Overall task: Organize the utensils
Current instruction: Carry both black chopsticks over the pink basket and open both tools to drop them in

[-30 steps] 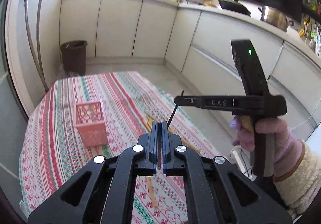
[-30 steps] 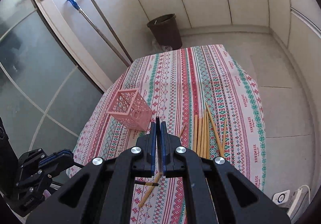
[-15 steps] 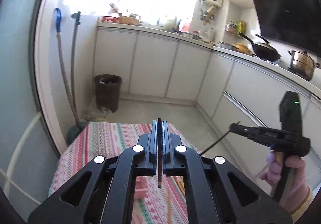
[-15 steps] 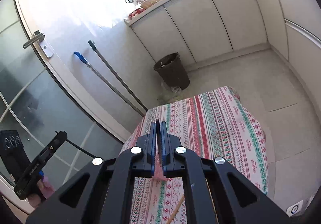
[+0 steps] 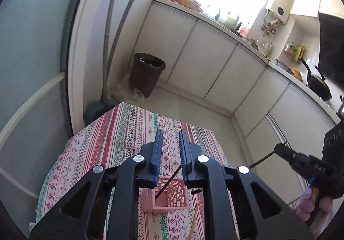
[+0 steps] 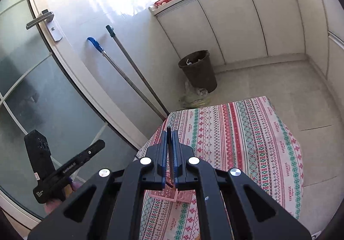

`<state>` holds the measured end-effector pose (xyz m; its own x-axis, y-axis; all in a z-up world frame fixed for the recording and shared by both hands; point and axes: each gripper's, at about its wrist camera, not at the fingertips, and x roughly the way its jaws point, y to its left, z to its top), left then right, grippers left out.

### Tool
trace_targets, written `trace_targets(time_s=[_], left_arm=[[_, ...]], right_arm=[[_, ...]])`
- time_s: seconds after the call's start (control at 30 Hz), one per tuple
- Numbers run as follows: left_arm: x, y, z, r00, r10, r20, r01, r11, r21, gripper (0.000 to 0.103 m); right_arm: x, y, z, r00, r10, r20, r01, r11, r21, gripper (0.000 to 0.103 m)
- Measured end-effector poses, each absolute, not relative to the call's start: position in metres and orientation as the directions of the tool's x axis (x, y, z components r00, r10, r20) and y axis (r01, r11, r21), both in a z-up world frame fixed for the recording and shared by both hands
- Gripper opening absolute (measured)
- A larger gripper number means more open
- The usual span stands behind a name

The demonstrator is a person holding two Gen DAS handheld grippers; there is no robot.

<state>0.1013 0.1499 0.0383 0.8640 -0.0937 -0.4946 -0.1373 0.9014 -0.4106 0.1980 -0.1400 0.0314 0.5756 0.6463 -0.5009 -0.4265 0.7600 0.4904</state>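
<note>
A pink perforated basket (image 5: 169,197) stands on the striped tablecloth (image 5: 129,132), low between my left gripper's fingers. My left gripper (image 5: 169,139) is open and empty above it. A dark chopstick (image 5: 167,184) leans in the basket with its tip inside. My right gripper (image 6: 169,134) is shut on another dark chopstick (image 6: 169,149), held upright above the basket (image 6: 172,194), whose pink edge shows just below the jaws. In the left wrist view the right gripper (image 5: 277,147) sits at the right edge with the chopstick (image 5: 262,158) sticking out. A light wooden chopstick (image 5: 193,222) lies on the cloth.
A dark bin (image 5: 146,74) stands on the floor beyond the table, beside two mop handles (image 5: 111,31) leaning on the wall. White cabinets (image 5: 204,63) run along the back. The left gripper's body (image 6: 64,169) shows at the left of the right wrist view, before a glass door.
My left gripper has opened and let go of its dark chopstick, which now leans in the basket. Both grippers have tilted back down towards the table. The right one stays shut on its chopstick.
</note>
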Motion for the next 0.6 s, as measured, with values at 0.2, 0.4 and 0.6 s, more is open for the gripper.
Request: trace_targets(time_s=[0.2,0.4,0.6], left_arm=[[0.086,0.157,0.056,0.888,-0.082,-0.453,-0.137,0.892,-0.431,0.03],[0.091,0.146,0.059,0.879,-0.11,-0.465,-0.115,0.896,-0.429,0.031],[0.096,0.141,0.057,0.873,-0.119,-0.474,-0.11,0.897,-0.427,0.033]], right_arm=[[0.2,-0.123,0.029,0.573,0.633,-0.52,-0.43,0.773,0.467,0.005],[0.205,-0.105,0.023,0.551,0.632,-0.545,-0.43,0.775,0.463,0.005],[0.214,-0.075,0.015,0.531,0.632,-0.565,-0.444,0.775,0.45,0.007]])
